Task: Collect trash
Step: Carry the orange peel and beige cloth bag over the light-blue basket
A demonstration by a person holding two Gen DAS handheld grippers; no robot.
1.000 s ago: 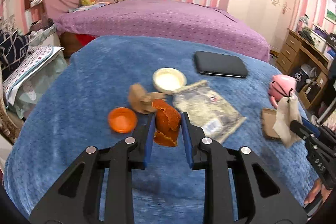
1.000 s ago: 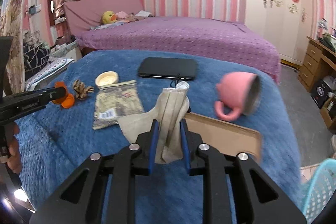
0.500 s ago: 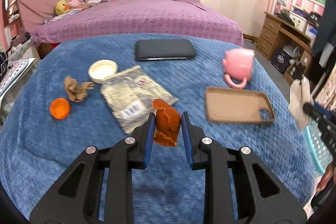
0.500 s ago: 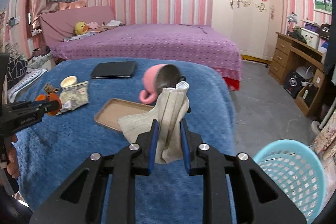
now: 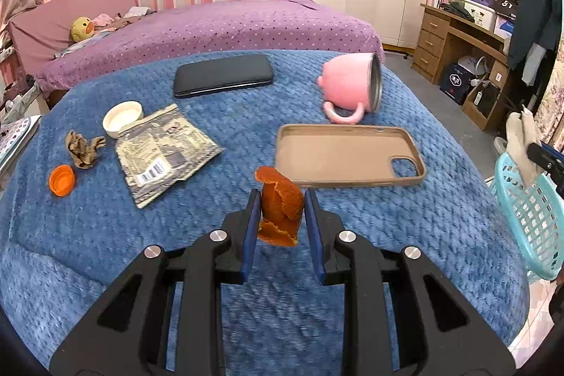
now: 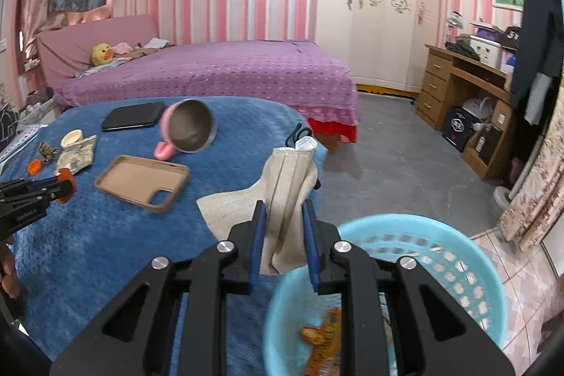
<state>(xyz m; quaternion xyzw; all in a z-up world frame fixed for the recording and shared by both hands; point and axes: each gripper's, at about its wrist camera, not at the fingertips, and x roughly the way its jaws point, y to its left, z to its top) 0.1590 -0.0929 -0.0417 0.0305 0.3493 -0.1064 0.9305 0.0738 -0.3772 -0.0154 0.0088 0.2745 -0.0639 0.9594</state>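
Observation:
My left gripper point(image 5: 281, 210) is shut on a piece of orange peel point(image 5: 280, 205) and holds it above the blue table cover point(image 5: 105, 235). My right gripper point(image 6: 283, 217) is shut on a beige face mask point(image 6: 282, 185) at the rim of the light blue trash basket point(image 6: 458, 256); orange scraps point(image 6: 322, 337) lie inside. The basket point(image 5: 528, 221) and mask point(image 5: 521, 143) also show at the right of the left wrist view. A foil wrapper point(image 5: 162, 154), a crumpled brown paper point(image 5: 83, 148), an orange cap point(image 5: 62, 180) and a white lid point(image 5: 123, 118) lie at the table's left.
A tan phone case point(image 5: 347, 155), a tipped pink mug point(image 5: 352, 87) and a black case point(image 5: 224, 74) lie on the table. A purple bed point(image 6: 211, 69) stands behind. A wooden desk point(image 6: 469, 94) is at the right, grey floor point(image 6: 387, 164) between.
Both grippers have swung right with their loads. The right gripper has moved off the table's right end to the basket, which has come into view under it.

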